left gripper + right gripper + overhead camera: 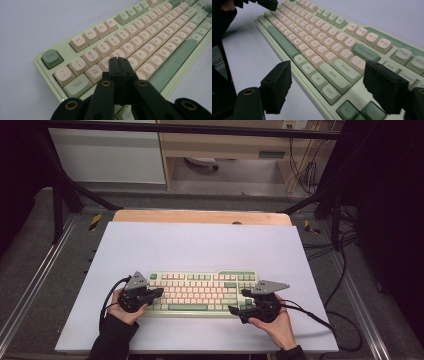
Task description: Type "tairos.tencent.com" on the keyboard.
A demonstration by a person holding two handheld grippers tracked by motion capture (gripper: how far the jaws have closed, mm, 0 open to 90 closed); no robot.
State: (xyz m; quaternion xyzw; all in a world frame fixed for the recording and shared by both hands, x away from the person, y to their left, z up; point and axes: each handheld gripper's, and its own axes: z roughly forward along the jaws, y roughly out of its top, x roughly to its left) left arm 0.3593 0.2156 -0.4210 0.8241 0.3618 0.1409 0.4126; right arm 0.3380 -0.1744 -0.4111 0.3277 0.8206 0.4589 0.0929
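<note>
Left gripper view shows my left gripper (119, 61) with its two jaws pressed flat together, nothing between them, tips poised over the W and E keys; whether they touch the caps I cannot tell. Right gripper view shows my right gripper (327, 85) with its two jaws standing well apart, nothing caught between them, hanging above the Shift and Ctrl corner.

One keyboard (200, 292) lies on the one pale sheet (200, 245), in the lower middle of the high view, with my two hands at its left and right ends. Its case is light green; most keycaps are cream, while Esc, Tab, Enter, the space bar and the arrow keys are darker green.
</note>
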